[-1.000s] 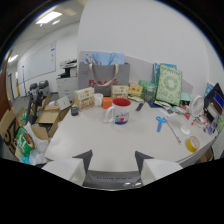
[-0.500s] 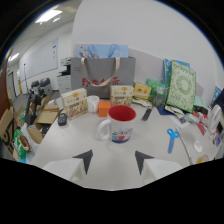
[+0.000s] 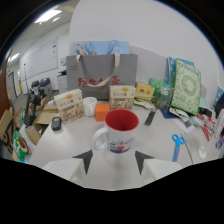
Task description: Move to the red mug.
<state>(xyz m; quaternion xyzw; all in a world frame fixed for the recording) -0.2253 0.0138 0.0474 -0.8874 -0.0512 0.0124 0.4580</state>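
Observation:
The mug [image 3: 119, 131] is white outside with a red rim and red inside, a printed band low on its wall and its handle turned left. It stands upright on the white table [image 3: 65, 142], just ahead of my gripper [image 3: 113, 161] and centred on the gap between the fingers. My gripper is open, with nothing between the two dark fingertips [image 3: 86, 160], which are a short way short of the mug.
Beyond the mug stand an orange block [image 3: 102, 111], a small white cup [image 3: 90, 105], two printed boxes [image 3: 69, 105] and a grey bag with handles [image 3: 102, 75]. Blue scissors [image 3: 177, 142] lie to the right, a green patterned book [image 3: 186, 86] behind them. Cardboard boxes [image 3: 31, 117] crowd the left.
The gripper has come forward toward the mug, which now looms larger and sits close ahead of the fingertips. The fingers have stayed open.

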